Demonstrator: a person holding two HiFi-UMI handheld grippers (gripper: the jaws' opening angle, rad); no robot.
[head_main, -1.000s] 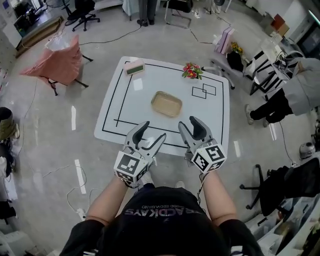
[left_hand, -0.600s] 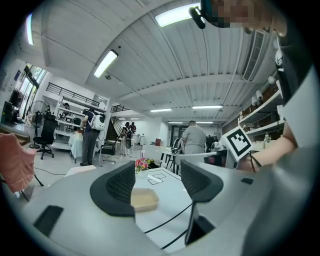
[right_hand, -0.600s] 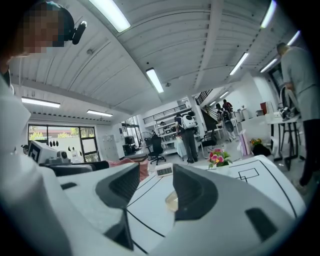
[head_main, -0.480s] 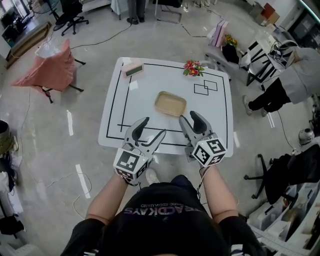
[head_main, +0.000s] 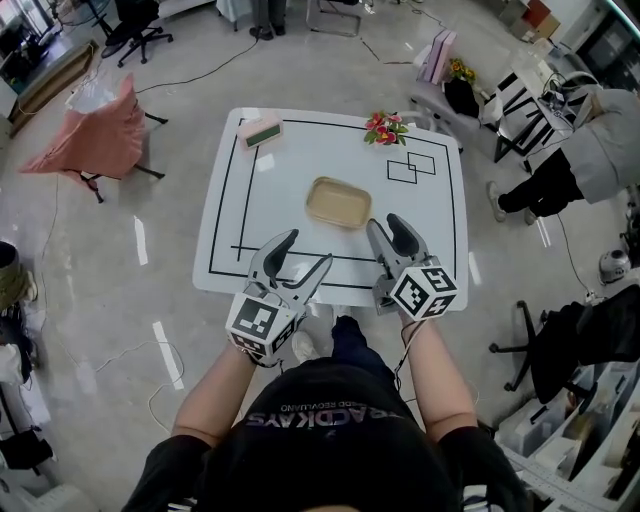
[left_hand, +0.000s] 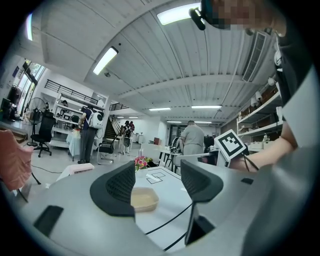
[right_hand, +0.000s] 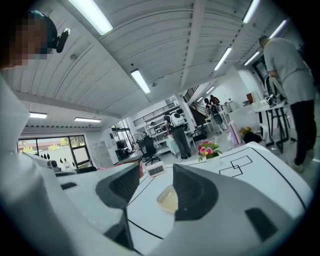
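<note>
**Right claw closer to tray; both claws empty**

Since the earlier head view the right claw (head_main: 388, 225) has closed in on the tray (head_main: 338, 202). The left claw (head_main: 303, 255) has barely shifted. The tray has not moved on the desk (head_main: 290, 160).

Position: the tray lies flat near the middle of the white desk, inside the black border line. The right claw is near it at about 5 o'clock. The left claw is farther off at about 7 o'clock, over the desk's near edge. Neither touches it.

Claw state: in the left gripper view the jaws stand well apart with nothing between them, and the tray (left_hand: 144, 199) shows beyond the gap. The right gripper view shows the same, with jaws spread and the tray (right_hand: 169, 199) ahead, partly behind the right-hand jaw.

Handling, as a judgement: the tray looks shallow, thin-walled and light, with rounded corners and a raised rim. It may be of pulp or plastic, though the material cannot be confirmed. It would likely slide on the smooth top if nudged, and the wall may flex under a hard squeeze. The rim of the near long side looks the soundest hold, with one jaw inside and one outside.

Surroundings: flowers (head_main: 383, 128) at 1 o'clock on the desk, a pink box (head_main: 262, 131) at 11 o'clock, and two drawn squares (head_main: 410, 167) at 2 o'clock.
</note>
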